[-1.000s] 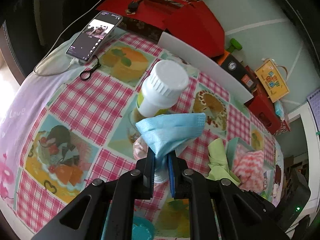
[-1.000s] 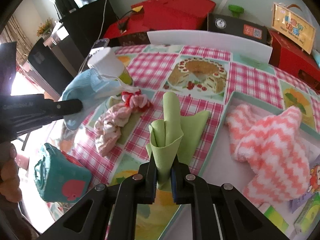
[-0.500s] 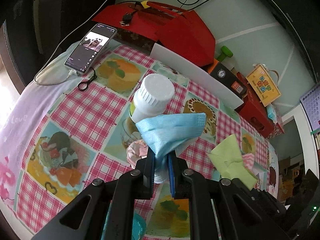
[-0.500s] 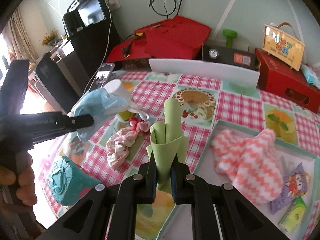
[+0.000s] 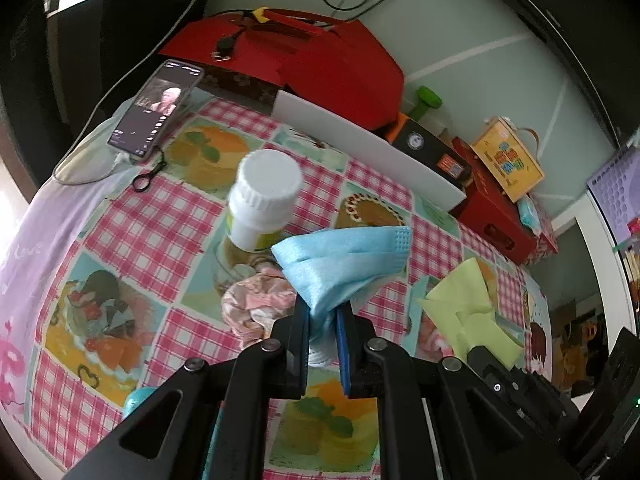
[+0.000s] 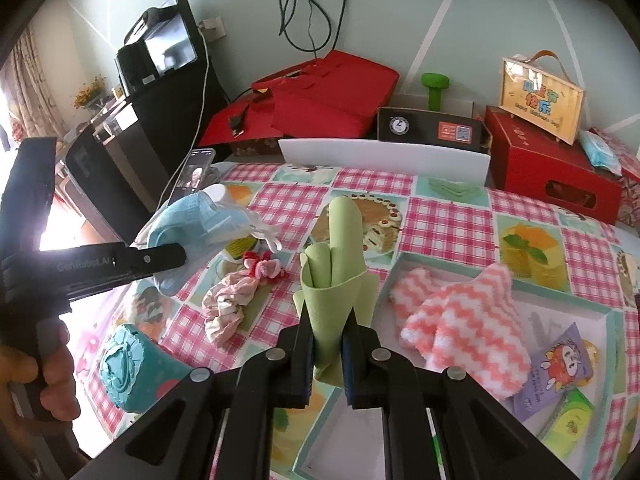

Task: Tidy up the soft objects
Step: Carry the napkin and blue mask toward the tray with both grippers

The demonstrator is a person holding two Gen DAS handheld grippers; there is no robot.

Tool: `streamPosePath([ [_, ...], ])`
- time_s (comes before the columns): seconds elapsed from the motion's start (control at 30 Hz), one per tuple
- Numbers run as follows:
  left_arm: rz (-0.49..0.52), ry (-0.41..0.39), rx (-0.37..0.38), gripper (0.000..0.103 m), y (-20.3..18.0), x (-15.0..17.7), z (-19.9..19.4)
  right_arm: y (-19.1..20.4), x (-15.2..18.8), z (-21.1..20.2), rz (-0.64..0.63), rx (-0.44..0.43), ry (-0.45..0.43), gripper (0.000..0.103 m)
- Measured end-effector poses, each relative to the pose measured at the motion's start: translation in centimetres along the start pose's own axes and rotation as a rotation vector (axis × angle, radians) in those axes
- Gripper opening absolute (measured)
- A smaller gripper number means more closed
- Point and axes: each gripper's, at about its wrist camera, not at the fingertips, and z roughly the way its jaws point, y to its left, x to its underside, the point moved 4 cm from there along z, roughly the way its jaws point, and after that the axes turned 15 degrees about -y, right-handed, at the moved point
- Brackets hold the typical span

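We are holding both claws up over the counter (image 6: 448,216), which is wearing a pink checked cloth with cake pictures. Nearest to us, the right claw (image 6: 327,354) is pinching a folded green cloth (image 6: 340,264) tight between its jaws, and the cloth is standing up out of them like a cone. The left claw (image 5: 323,334) is clamping a bunched blue face mask (image 5: 344,258) the same way, clear of the counter.

Just right of the green cloth, a shallow white tray (image 6: 600,312) is lying on the counter, and a pink-and-white zigzag towel (image 6: 452,320) is resting inside it, with a small printed card (image 6: 556,364) beside the towel. At the near left a teal roll (image 6: 132,364) is sitting on the checked cloth. A little farther, a crumpled pink scrunchie (image 6: 226,306) is lying beside a white-capped bottle (image 5: 264,200), which is standing upright.

Farther left, a phone (image 5: 158,108) is lying at the counter's edge. Along the far edge a white board (image 6: 384,158) is standing, and red boxes (image 6: 324,100) are piled behind it.
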Motion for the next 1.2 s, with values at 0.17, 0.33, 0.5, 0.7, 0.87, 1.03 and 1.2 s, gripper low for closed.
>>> streamPosePath([
  [0.17, 0.031, 0.019, 0.022, 0.012, -1.5, 0.6, 0.3, -1.4, -0.1, -0.7, 0.023, 0.032, -0.007, 0.012],
  [0.33, 0.056, 0.028, 0.038, 0.012, -2.8, 1.1, 0.4, -3.4, -0.4, -1.6, 0.053, 0.072, -0.023, 0.012],
  [0.5, 0.090, 0.040, 0.062, 0.012, -4.5, 1.7, 0.6, -5.6, -0.6, -2.9, 0.085, 0.117, -0.045, 0.012],
  [0.7, 0.127, 0.051, 0.087, 0.012, -6.1, 2.3, 0.6, -9.6, -0.8, -5.2, 0.148, 0.199, -0.078, 0.012],
  [0.87, 0.160, 0.069, 0.107, 0.012, -7.8, 3.1, 0.9, -13.2, -0.5, -7.2, 0.205, 0.286, -0.091, 0.012],
  [1.03, 0.214, 0.092, 0.132, 0.012, -10.0, 4.4, 1.2, -16.4, -0.1, -9.1, 0.237, 0.372, -0.098, 0.012],
  [1.2, 0.279, 0.128, 0.163, 0.012, -12.5, 6.2, 1.7, -19.0, 0.5, -10.5, 0.275, 0.441, -0.097, 0.012],
])
